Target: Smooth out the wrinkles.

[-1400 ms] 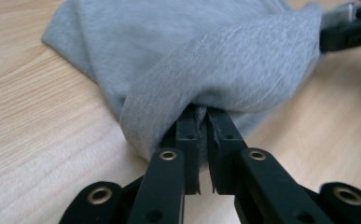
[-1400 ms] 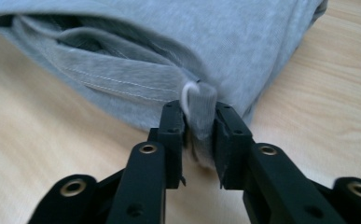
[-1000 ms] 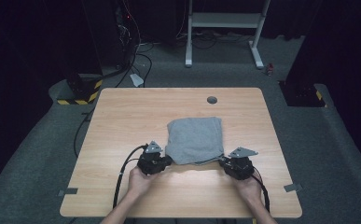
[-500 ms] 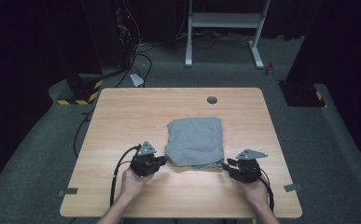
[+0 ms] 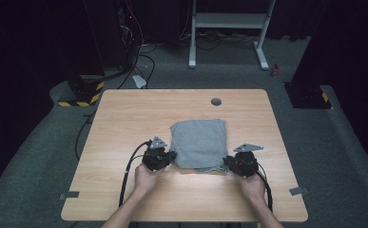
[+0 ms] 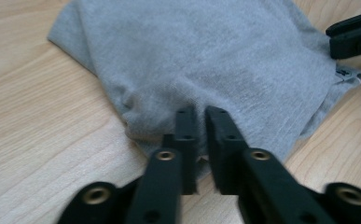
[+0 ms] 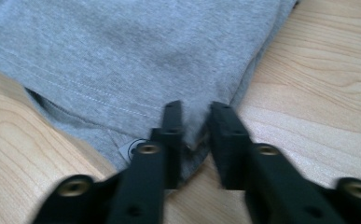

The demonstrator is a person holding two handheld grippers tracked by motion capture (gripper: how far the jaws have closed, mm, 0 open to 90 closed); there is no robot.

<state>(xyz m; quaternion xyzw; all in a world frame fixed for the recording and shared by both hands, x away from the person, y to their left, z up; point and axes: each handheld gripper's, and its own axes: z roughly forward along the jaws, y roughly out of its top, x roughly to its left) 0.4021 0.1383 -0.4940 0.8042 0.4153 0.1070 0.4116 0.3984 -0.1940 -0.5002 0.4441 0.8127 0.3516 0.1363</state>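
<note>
- Two claws pinch the near corners of one folded grey garment (image 5: 199, 144), which lies flat on the counter (image 5: 124, 118) between them.
- Left claw (image 5: 171, 156): the left gripper view shows its jaws nearly together, a thin fold of the garment's corner nipped between the pads; they have just been closing on it.
- Between the claws, the garment's near hem runs straight from one claw to the other; a small label peeks out by the right claw.
- Right claw (image 5: 227, 163): the right gripper view has its jaws drawn in on the bunched corner, cloth between them, also just closed.
- Step in hand, as I judge it: both corners are gripped, ready for a lift or a further fold. Next the two claws should rise together and carry the hem away from the person, evenly, so neither corner slips.
- Room: bare wood stretches ahead of both claws to the far edge; a round cable hole (image 5: 216, 101) sits beyond the garment.
</note>
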